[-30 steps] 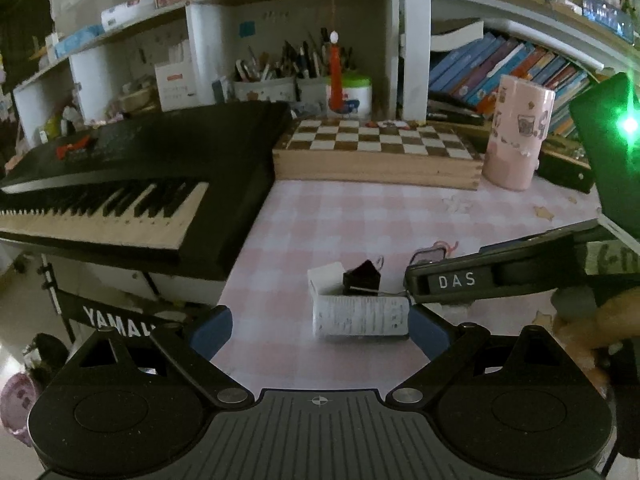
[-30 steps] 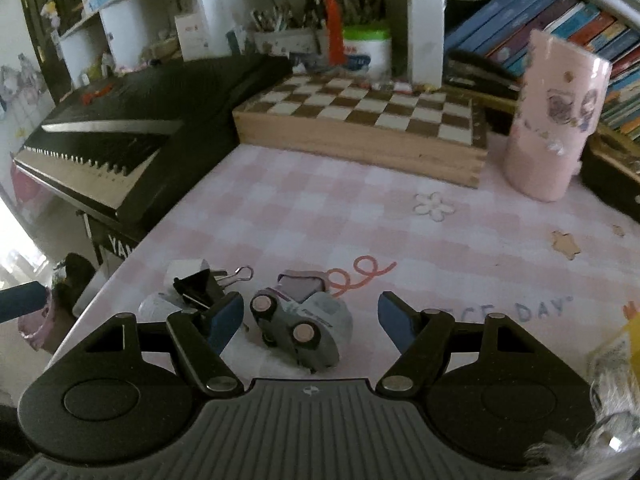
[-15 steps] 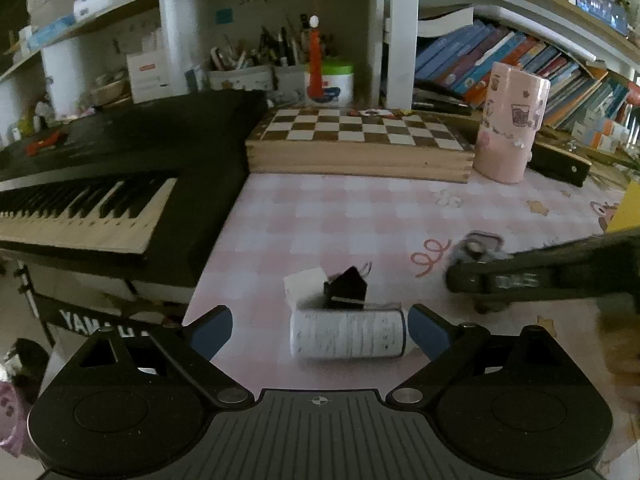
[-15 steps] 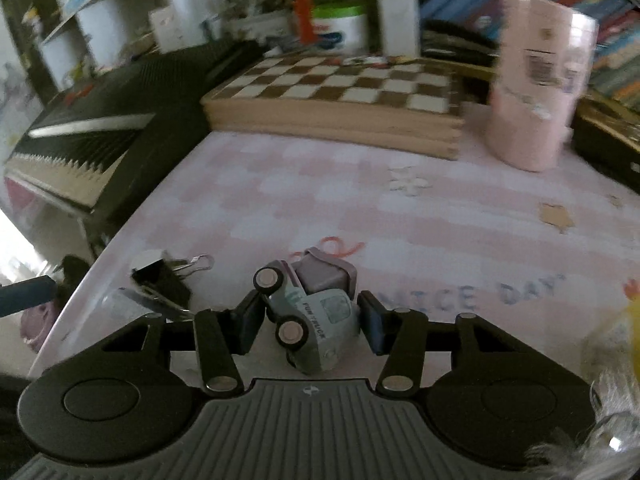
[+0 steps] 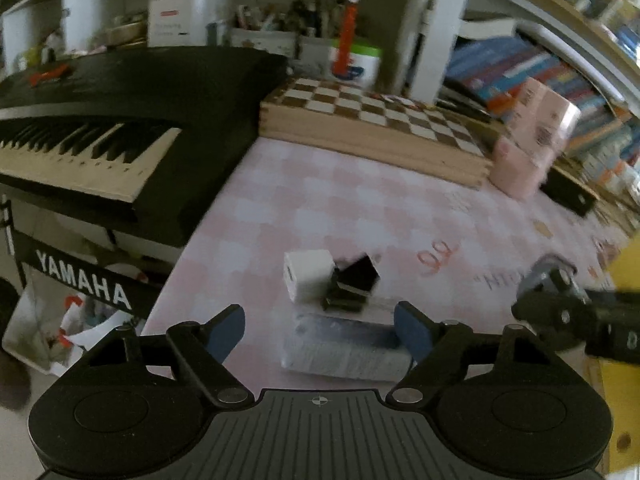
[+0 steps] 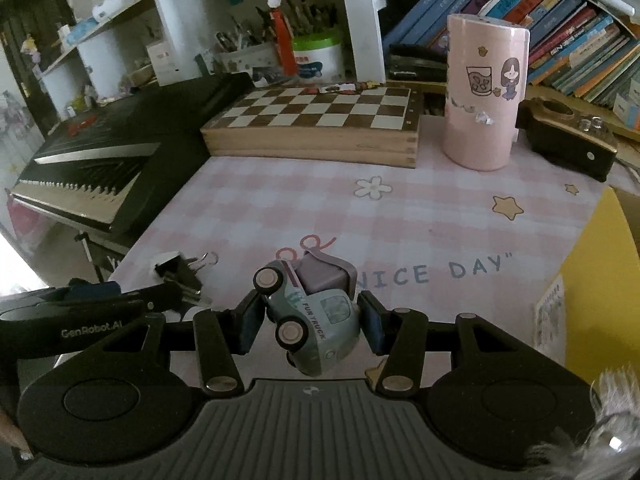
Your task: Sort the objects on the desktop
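My right gripper is shut on a pale blue toy truck, held tilted above the pink checked tablecloth. It also shows at the right of the left wrist view. My left gripper is open, its fingers either side of a white cylindrical pack lying on the cloth. Just beyond the pack lie a black binder clip and a white charger cube. The clip also shows in the right wrist view.
A black Yamaha keyboard borders the table's left edge. A wooden chessboard box and a pink tube stand at the back, before shelves of books. A yellow box is at the right.
My right gripper has closed on the toy truck and lifted it off the cloth. My left gripper has shifted slightly over the white pack and stays open.
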